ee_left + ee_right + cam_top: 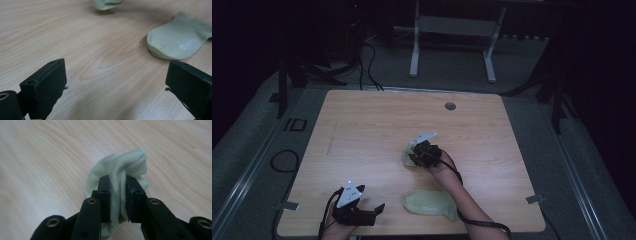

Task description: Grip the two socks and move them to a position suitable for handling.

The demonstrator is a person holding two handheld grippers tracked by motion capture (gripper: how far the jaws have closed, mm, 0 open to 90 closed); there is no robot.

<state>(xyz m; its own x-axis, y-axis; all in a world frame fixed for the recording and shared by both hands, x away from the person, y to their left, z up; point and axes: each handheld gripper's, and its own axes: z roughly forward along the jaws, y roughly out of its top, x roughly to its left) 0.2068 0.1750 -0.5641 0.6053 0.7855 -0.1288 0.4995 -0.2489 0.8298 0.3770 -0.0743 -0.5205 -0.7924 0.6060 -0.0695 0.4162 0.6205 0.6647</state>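
Note:
Two pale green socks are on the wooden table (362,125). One sock (117,167) is bunched up between the jaws of my right gripper (117,195), which is shut on its fabric; the high view shows that gripper (419,152) at the table's middle, over the crumpled sock (408,159). The second sock (429,204) lies flat near the front edge, beside the person's right forearm, and appears in the left gripper view as a flat sock (178,40) ahead to the right. My left gripper (377,211) rests open at the front left, its jaws wide apart (117,85) over bare wood.
A round grommet hole (450,106) sits near the table's far edge. Behind the table stands a white frame (452,40) on a dark floor, with cables (369,65) at the back left. The table's left half is bare wood.

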